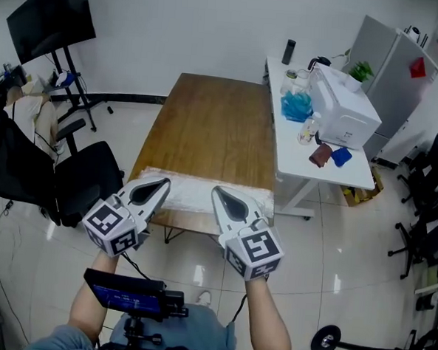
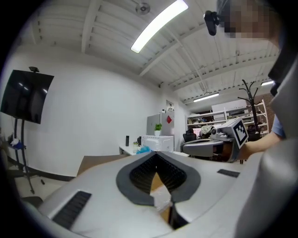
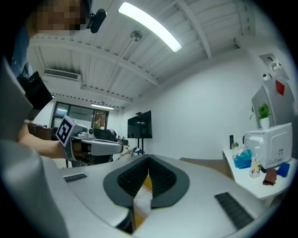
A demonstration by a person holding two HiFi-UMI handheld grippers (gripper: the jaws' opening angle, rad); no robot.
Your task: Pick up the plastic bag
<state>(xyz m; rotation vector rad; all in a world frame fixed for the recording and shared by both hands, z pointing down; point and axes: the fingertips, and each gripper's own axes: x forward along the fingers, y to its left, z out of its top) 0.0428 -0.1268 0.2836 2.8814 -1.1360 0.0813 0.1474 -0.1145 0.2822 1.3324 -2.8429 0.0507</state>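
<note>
The big brown wooden table [image 1: 207, 125] stands in front of the person. The long white plastic bag [image 1: 195, 195] stretches across the table's near end. Its long side runs from left to right. From above I cannot tell if it rests on the wood or hangs just over it.

The left gripper [image 1: 161, 183] is at the bag's left end. The right gripper [image 1: 219, 194] meets the bag further in, so a bit of the bag sticks out past it on the right. Both grippers point away from the person, side by side, and each is right at the bag.

The left gripper's jaws are pressed together, and a crumpled bit of white plastic [image 2: 162, 199] is pinched between them. The right gripper's jaws are pressed together too, on another white fold [image 3: 142, 202].

I think both hands should go up evenly, so the bag stays flat and the loose right end does not drag.
</note>
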